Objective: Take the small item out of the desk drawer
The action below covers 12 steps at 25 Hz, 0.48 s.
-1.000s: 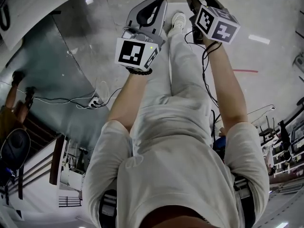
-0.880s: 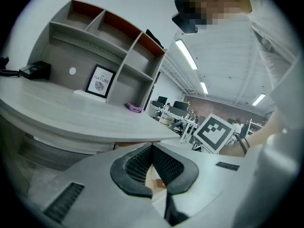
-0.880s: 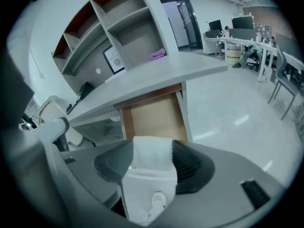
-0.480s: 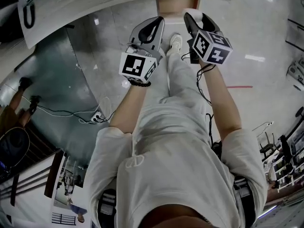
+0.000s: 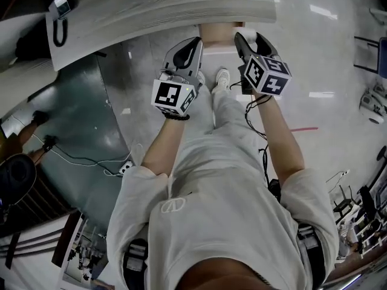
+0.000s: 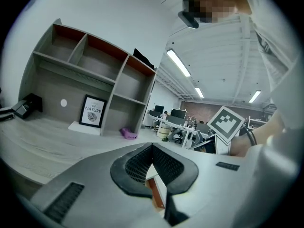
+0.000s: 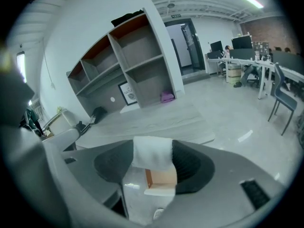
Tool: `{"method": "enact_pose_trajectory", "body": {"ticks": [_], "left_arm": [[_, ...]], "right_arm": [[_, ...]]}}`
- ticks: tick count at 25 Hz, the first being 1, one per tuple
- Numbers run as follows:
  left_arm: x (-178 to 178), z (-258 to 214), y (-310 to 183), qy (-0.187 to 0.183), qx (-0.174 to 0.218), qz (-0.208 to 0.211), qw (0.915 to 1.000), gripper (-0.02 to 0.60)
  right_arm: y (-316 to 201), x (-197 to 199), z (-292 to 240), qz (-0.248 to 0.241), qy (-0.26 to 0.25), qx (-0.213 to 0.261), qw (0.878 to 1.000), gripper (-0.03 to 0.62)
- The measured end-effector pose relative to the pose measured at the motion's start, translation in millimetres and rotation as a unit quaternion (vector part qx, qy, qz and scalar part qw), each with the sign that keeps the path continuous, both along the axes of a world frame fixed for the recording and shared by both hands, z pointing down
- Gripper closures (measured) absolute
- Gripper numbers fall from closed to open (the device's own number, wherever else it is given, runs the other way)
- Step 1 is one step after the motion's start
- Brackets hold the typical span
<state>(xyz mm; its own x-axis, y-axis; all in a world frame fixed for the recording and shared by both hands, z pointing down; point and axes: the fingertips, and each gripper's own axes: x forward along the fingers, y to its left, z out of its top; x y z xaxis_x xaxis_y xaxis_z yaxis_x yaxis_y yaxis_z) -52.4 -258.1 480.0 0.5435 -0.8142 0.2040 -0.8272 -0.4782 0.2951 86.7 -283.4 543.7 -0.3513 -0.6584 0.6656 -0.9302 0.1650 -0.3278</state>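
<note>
My right gripper (image 7: 152,148) is shut on a small white item (image 7: 152,155) that spans the gap between its black pads. In the head view my right gripper (image 5: 239,38) and left gripper (image 5: 195,42) are held side by side in front of the person, just short of the light wood desk (image 5: 157,8). I cannot make out the item there. Under the desk edge, between the two grippers, stands a brown drawer unit (image 5: 221,32). My left gripper (image 6: 153,148) has its tips together with nothing in them.
A shelf unit (image 6: 95,75) stands at the back of the desk with a framed print (image 6: 93,111) and a purple thing (image 6: 127,133) beside it. A cable and power strip (image 5: 127,168) lie on the floor at left. Office desks and chairs (image 7: 266,75) stand behind.
The desk has come further into the head view and both grippers sit lower in the frame, closer to its edge. Neither grip has changed.
</note>
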Motion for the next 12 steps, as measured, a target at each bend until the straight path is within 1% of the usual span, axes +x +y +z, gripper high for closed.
{"method": "enact_pose_trajectory", "body": {"ticks": [7, 12], "left_arm": [[-8.5, -31.9, -0.2, -0.005, 0.020, -0.005, 0.9998, 0.583], [-24.8, -55.7, 2.4, -0.014, 0.037, -0.013, 0.9991, 0.583]], "right_arm": [[-1.7, 4.7, -44.2, 0.005, -0.001, 0.032, 0.999, 0.339], [0.5, 7.0, -78.8, 0.011, -0.003, 0.057, 0.998, 0.339]]}}
